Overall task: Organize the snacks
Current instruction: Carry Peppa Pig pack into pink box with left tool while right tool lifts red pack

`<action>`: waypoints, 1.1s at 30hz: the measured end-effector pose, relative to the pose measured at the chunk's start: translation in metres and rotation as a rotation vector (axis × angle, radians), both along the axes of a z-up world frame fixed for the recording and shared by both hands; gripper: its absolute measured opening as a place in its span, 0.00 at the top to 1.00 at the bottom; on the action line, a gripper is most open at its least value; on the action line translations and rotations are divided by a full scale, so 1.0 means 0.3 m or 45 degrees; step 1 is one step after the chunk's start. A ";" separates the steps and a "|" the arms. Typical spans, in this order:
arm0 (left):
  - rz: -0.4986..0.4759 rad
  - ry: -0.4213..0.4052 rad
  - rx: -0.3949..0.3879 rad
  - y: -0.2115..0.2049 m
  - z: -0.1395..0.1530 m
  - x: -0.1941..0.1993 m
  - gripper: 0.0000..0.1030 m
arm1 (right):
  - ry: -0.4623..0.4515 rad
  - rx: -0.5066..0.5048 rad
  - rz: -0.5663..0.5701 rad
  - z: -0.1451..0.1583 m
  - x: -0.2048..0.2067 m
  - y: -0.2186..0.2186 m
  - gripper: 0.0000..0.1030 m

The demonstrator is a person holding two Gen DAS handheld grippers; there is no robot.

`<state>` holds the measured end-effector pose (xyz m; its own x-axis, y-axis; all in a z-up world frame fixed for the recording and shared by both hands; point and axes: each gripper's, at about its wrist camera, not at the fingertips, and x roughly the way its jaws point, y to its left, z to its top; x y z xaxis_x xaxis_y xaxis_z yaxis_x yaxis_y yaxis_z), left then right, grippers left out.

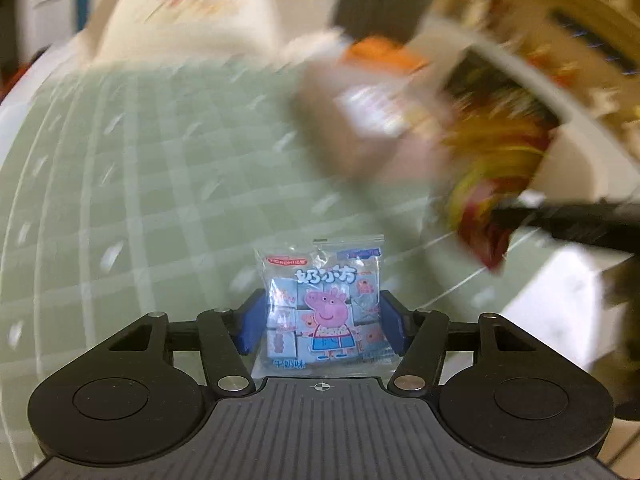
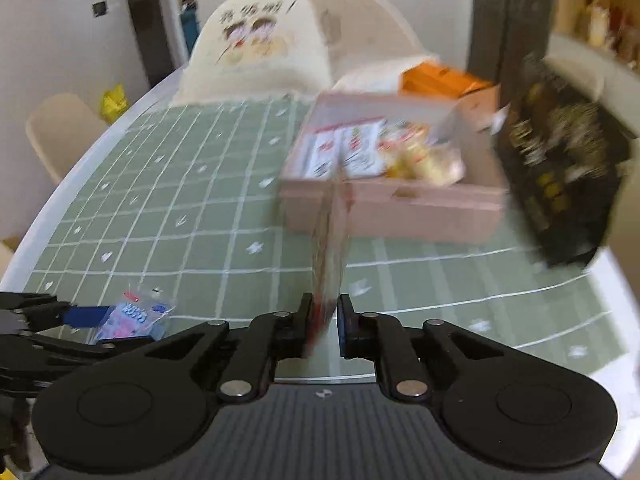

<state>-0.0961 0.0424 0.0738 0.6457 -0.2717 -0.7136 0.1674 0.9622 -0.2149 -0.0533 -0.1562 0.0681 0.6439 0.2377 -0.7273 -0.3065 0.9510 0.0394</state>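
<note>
While both views blurred, the left tool pinched a Peppa Pig milk candy packet flat between its blue pads, face up, probably so it could drop in label-first. The right tool gripped a thin snack packet edge-on and upright. The pink cardboard box, already holding snacks, sat at about one o'clock on the green gridded surface, likely the destination.

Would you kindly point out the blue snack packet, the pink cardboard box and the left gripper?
blue snack packet (image 1: pixel 322 308): left wrist view, on the pig picture.
pink cardboard box (image 2: pixel 420 208): right wrist view, on its front wall.
left gripper (image 1: pixel 322 322): left wrist view, midway between the fingertips.
</note>
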 end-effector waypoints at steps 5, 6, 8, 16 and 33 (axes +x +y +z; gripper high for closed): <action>-0.087 -0.209 -0.113 -0.091 0.256 0.173 0.37 | -0.014 0.111 -0.111 0.069 -0.033 -0.131 0.97; -0.100 -0.261 -0.126 -0.112 0.301 0.221 0.37 | -0.027 0.128 -0.134 0.080 -0.041 -0.152 0.97; -0.127 -0.327 -0.188 -0.146 0.366 0.325 0.35 | -0.048 0.148 -0.166 0.098 -0.057 -0.184 0.97; -0.012 -0.186 -0.295 -0.230 0.250 0.661 0.39 | -0.059 0.160 -0.190 0.100 -0.077 -0.237 0.90; 0.087 0.201 -0.287 -0.084 -0.084 0.270 0.45 | 0.212 0.157 -0.692 -0.219 0.221 -0.101 0.00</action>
